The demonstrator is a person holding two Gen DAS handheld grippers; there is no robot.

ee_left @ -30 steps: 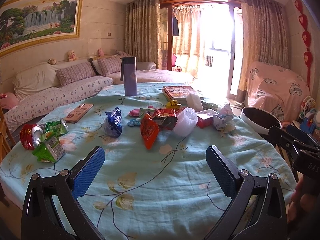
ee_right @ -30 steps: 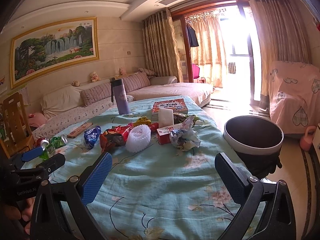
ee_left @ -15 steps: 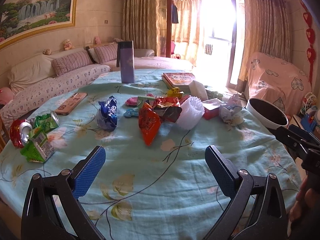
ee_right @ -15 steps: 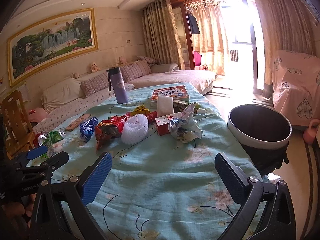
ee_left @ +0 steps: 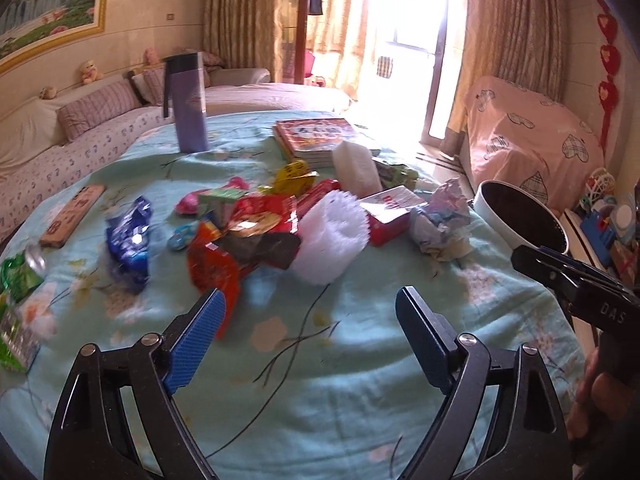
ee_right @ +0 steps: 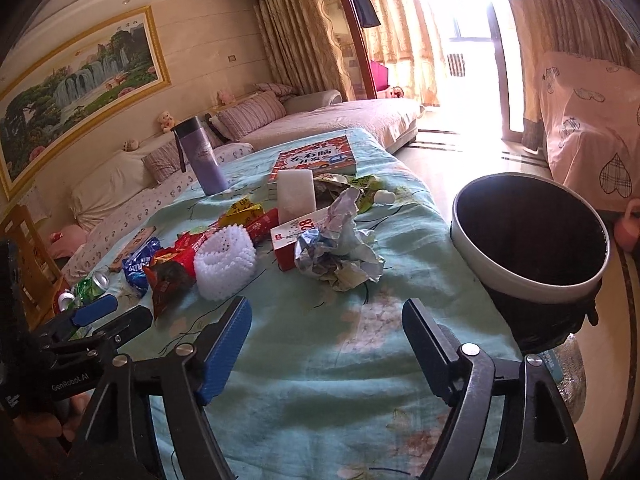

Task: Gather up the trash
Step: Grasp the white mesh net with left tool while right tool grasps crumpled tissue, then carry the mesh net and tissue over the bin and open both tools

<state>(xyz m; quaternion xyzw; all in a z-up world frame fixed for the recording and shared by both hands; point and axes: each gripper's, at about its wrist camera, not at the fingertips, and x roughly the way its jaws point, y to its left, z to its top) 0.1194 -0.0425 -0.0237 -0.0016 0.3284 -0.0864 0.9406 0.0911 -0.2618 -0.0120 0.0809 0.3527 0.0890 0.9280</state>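
blurred: blue wrapper (ee_left: pixel 128 240) left of the left fingers | cut off: green packet (ee_left: pixel 14 336) at left edge | hidden: red box (ee_right: pixel 290 246) partly behind crumpled paper (ee_right: pixel 340 252)

Landmark: foam net (ee_left: pixel 332 236), mid-table (ee_left: pixel 320 380), in the litter.
Left of it: snack wrapper (ee_left: pixel 216 268), touching; foil bag (ee_left: pixel 128 240) farther; cans (ee_left: pixel 24 268) at the table edge.
Right of it: carton (ee_left: pixel 390 216), then crumpled paper (ee_left: pixel 440 220); bin (ee_left: pixel 520 220) beyond the table edge.
Behind it: book (ee_left: pixel 316 136); bottle (ee_left: pixel 188 104), upright, behind-left.
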